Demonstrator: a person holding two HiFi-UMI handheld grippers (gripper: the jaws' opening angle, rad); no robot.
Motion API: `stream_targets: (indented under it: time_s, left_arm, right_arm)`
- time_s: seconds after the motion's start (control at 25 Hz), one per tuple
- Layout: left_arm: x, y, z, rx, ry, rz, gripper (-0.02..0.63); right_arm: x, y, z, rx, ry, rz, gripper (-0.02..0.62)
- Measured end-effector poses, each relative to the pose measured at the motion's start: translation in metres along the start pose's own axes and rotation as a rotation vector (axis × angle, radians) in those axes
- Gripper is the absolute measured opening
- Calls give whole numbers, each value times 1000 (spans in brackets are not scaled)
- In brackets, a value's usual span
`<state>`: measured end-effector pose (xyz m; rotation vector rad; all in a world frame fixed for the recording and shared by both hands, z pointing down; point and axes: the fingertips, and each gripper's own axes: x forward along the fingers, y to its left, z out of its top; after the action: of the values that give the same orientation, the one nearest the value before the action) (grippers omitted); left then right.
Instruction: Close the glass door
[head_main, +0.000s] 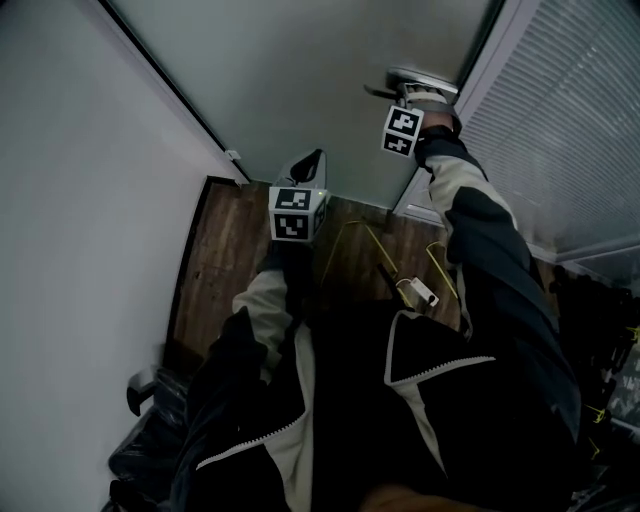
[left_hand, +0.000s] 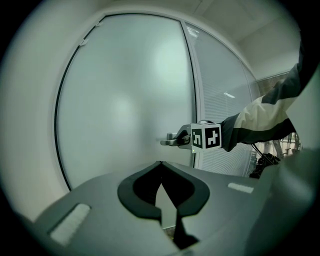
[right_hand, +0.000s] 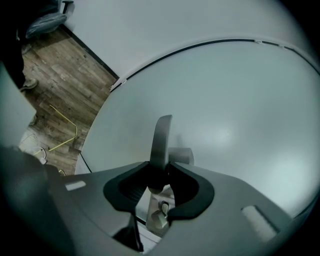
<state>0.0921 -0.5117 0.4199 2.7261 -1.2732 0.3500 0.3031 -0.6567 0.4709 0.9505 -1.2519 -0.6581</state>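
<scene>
Handle (right_hand: 161, 140) clamped in right gripper (right_hand: 159, 172) jaws; left gripper (left_hand: 161, 163) jaws closed; cable (head_main: 345, 240) on floor (head_main: 215, 260).

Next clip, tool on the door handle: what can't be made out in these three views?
- Latch: head view and left gripper view, the right tool covers it, so latched or not is unclear.
- Fitting under the door handle: right gripper view, half behind that tool's body.
- White thing on the floor: head view, too small, dark.
- Glass door's foot: left gripper view, cut off by the left tool.
</scene>
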Motion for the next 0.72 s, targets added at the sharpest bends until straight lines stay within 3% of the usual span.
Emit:
stream_targets:
  time_s: [0.48,0.6,0.72]
  left_arm:
    - [-7,9,-2,6,2,38,5]
    - [-7,8,0,-6,2,33,5]
    - [-11,13,6,-39,-21,33,5]
  right_arm:
    - [10,-8,-4,54,-27,-7,130]
    - [1,-12,-8,167,-44,9,166]
    - [-35,-15,-6,366,-121,-16,132]
